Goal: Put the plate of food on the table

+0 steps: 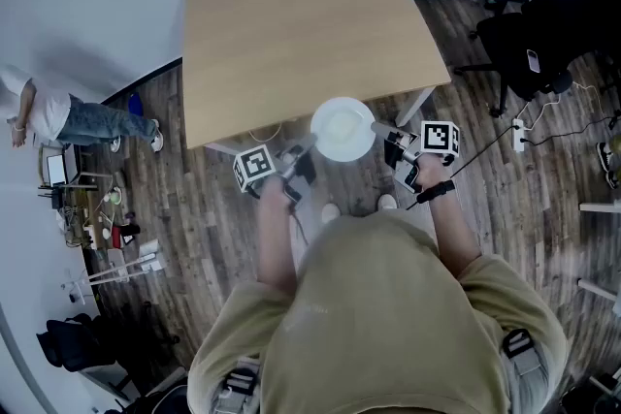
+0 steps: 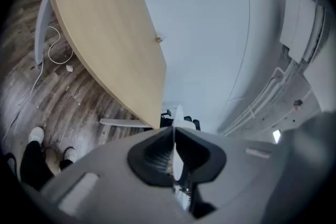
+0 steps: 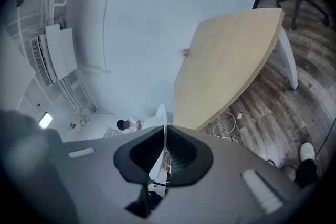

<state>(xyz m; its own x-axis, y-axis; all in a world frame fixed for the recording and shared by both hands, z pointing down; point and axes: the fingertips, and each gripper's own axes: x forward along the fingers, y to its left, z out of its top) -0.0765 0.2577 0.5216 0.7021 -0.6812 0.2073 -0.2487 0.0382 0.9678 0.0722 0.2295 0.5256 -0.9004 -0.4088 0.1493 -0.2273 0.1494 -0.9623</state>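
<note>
A: What is at the far left in the head view?

B: A person [image 1: 58,116] in a white top and jeans stands on the wooden floor [image 1: 194,208], well apart from the table [image 1: 291,24].

A: And the left gripper [image 1: 307,146]?

B: Its jaws are clenched on the left rim of the white plate [image 1: 343,128]. In the left gripper view the thin rim sits pinched between the two dark pads [image 2: 152,157].

A: Where is the plate exactly?

B: It is between the two grippers, over the near edge of the light wooden table. I cannot tell if it touches the tabletop. The inside looks pale; I cannot make out the food.

A: The right gripper [image 1: 381,129]?

B: It is also closed tight, on the right rim of the plate. The right gripper view shows the rim squeezed between its pads [image 3: 181,155].

A: And further right?

B: A black office chair [image 1: 543,24] stands on the floor, well apart from the table.
</note>
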